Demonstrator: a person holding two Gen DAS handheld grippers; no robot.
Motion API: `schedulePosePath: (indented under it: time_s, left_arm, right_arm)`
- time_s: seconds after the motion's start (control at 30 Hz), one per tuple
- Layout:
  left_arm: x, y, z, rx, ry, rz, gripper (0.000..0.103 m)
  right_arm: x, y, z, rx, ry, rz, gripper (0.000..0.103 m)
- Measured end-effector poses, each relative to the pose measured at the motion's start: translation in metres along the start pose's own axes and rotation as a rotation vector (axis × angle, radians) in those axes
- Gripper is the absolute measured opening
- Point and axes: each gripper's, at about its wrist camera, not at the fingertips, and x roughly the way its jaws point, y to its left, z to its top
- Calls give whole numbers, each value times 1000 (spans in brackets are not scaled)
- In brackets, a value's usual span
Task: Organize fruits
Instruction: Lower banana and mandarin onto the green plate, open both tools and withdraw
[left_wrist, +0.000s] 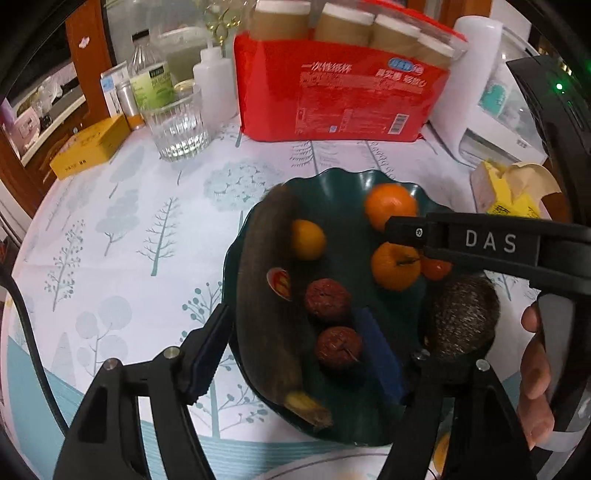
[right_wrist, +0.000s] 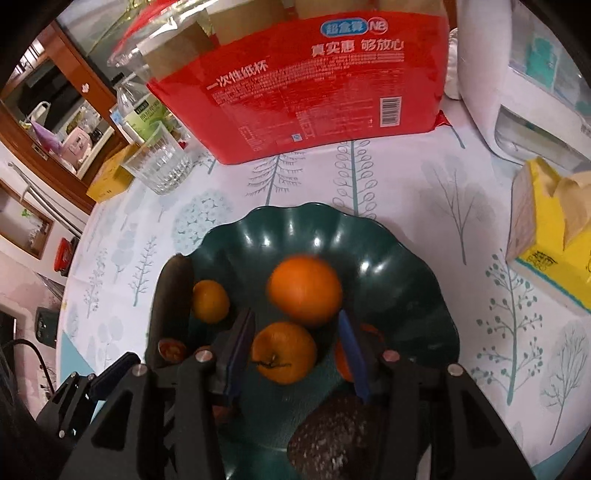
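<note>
A dark green scalloped bowl (left_wrist: 332, 184) (right_wrist: 406, 258) holds a blackened banana (left_wrist: 266, 295), several oranges, two dark red fruits (left_wrist: 327, 301) and an avocado (left_wrist: 463, 317) at its right rim. My left gripper (left_wrist: 295, 350) is open, straddling the banana and the red fruits. My right gripper (right_wrist: 295, 350) is open, its fingers either side of a stemmed orange (right_wrist: 284, 350) without touching it; a larger orange (right_wrist: 304, 290) lies beyond. The right gripper's body (left_wrist: 480, 243) crosses the left wrist view. The avocado shows near the right gripper's base (right_wrist: 332, 435).
A red pack of paper cups (left_wrist: 343, 96) (right_wrist: 306, 99) stands behind the bowl. A drinking glass (left_wrist: 177, 125) (right_wrist: 159, 166), bottles and a yellow box (left_wrist: 88, 146) sit at the back left. A yellow tissue box (right_wrist: 550, 236) and white appliance (left_wrist: 491, 103) stand right.
</note>
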Motion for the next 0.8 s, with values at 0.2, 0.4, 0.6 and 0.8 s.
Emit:
schedulePosePath:
  time_s: [0.2, 0.4, 0.6, 0.8]
  left_arm:
    - [-32, -4, -3, 11, -30, -2, 72]
    - [-75, -7, -12, 26, -65, -1, 74]
    - [-128, -3, -29, 37, -123, -4, 76]
    - [-185, 8, -50, 29, -199, -22, 82]
  right_arm:
    - [-31, 3, -11, -3, -42, 26, 48]
    - [-69, 16, -34, -63, -96, -16, 48]
    - [-113, 29, -67, -107, -145, -41, 48]
    - [-160, 46, -102, -135, -194, -42, 48]
